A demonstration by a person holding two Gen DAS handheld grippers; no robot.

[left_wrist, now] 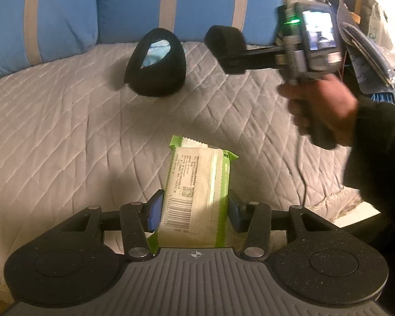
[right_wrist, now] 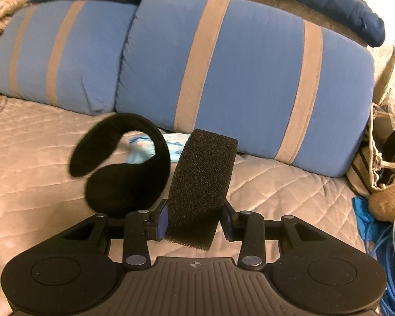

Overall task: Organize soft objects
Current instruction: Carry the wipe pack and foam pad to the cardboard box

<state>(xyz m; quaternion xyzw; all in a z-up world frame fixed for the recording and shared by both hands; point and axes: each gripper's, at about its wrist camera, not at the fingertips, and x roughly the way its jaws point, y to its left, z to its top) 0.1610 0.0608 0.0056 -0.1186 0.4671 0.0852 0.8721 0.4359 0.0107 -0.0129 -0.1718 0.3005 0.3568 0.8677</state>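
With the right hand-held gripper (right_wrist: 194, 220) pinching the foam block (right_wrist: 201, 184), lift clear of the earmuffs (right_wrist: 118, 163) just left of it, squeezing gently.

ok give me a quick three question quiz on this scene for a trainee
1. True or false: the left tool grips a green and white tissue pack.
2. What does the right tool hold? A) black foam block B) earmuffs C) pillow
3. The black earmuffs lie on the grey ____.

Key: 1 true; 2 A, the black foam block; 3 quilt.
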